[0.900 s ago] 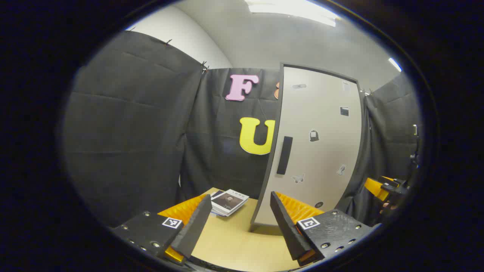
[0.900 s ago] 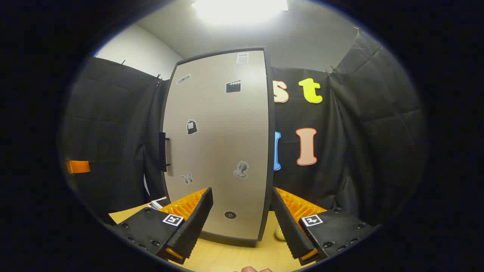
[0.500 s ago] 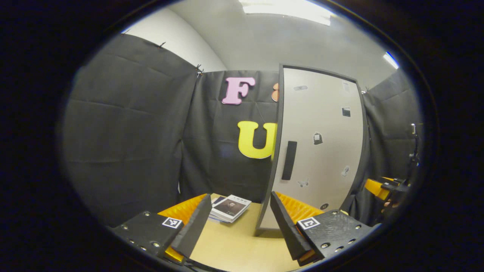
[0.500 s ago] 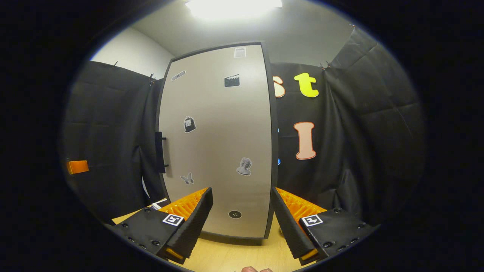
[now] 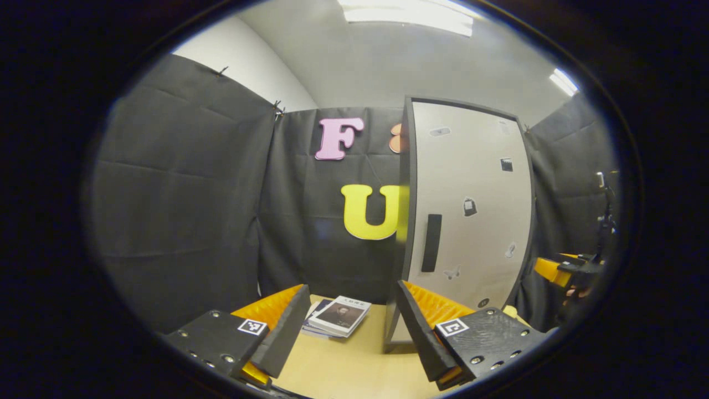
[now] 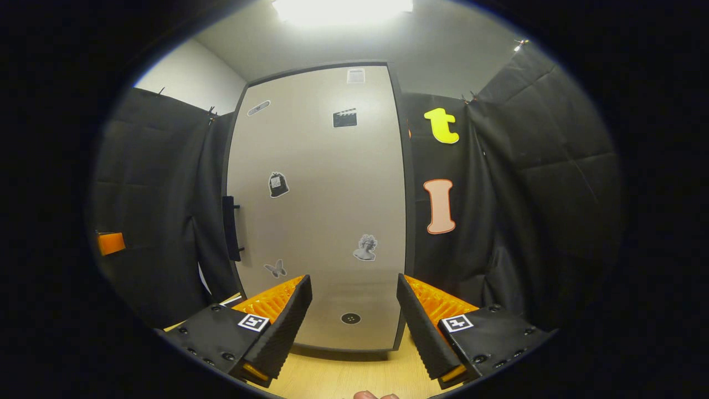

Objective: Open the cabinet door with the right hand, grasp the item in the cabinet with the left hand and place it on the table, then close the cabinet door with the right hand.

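The cabinet stands on the wooden table, its pale door shut inside a dark frame. A dark vertical handle sits on the door's left edge and shows face-on as the handle in the left gripper view. What is inside is hidden. My right gripper faces the lower part of the door, open and holding nothing. My left gripper hangs open over the table, left of the cabinet's front corner. The right gripper also shows far right in the left gripper view.
A small stack of magazines lies on the table left of the cabinet, just beyond my left fingers. Black cloth walls close in on all sides. A fingertip shows at the bottom edge of the right gripper view.
The left gripper has swung left and drawn back a little, so the cabinet sits farther right. The right gripper has come closer to the door. Both stay open and the door stays shut.
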